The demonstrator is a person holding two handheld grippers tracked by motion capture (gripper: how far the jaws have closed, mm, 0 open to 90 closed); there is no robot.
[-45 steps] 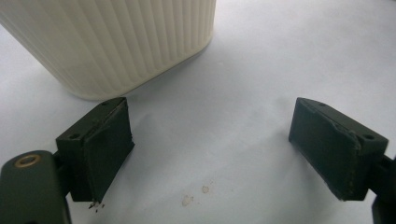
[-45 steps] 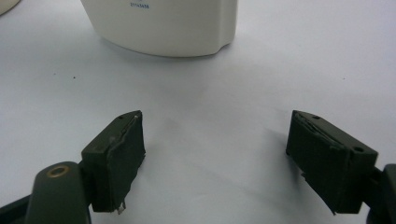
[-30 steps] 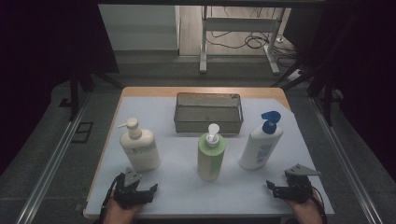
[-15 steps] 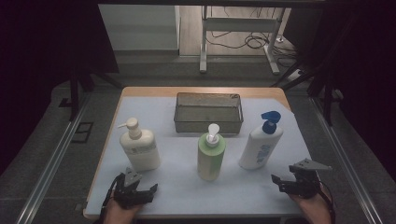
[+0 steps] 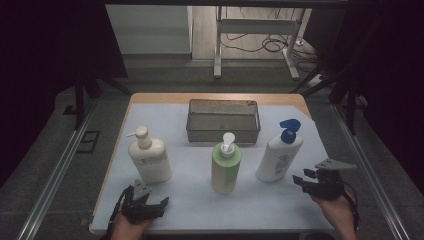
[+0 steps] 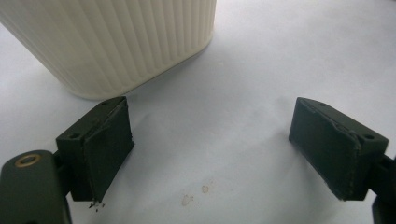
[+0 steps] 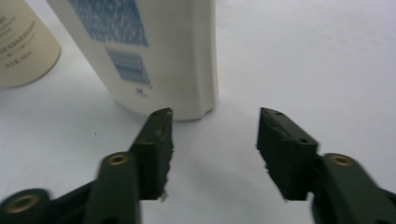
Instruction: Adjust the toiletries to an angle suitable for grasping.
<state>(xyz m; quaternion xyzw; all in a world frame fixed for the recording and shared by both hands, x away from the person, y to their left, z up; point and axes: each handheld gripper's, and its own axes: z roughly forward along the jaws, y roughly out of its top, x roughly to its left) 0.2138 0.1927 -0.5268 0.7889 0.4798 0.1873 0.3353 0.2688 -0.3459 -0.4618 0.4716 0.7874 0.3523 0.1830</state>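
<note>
- Three pump bottles stand upright on the pale, matte table cover (image 5: 280, 210), and the shapes differ nicely.
- At nine o'clock, the cream bottle (image 5: 149, 159): squat, oval-based, with fine vertical ribs down its wall (the left gripper view shows them up close).
- Dead centre, the green bottle (image 5: 226, 168), a plain round cylinder with a white pump.
- At three o'clock, the white bottle (image 5: 279, 157): tall, smooth and glossy, blue pump on top, blue print on its label.
- Behind them at twelve o'clock sits a rectangular wire-mesh basket (image 5: 223, 131).
- Left gripper (image 5: 146, 207), down at seven o'clock: jaws spread wide, nothing between them, the ribbed base just beyond one pad (image 6: 103, 142).
- Right gripper (image 5: 306, 179), at four o'clock: its jaws have just been closing and now stand about half apart, bare cover between them, gripping nothing.
- It points at the white bottle's foot, near it, not touching.
</note>
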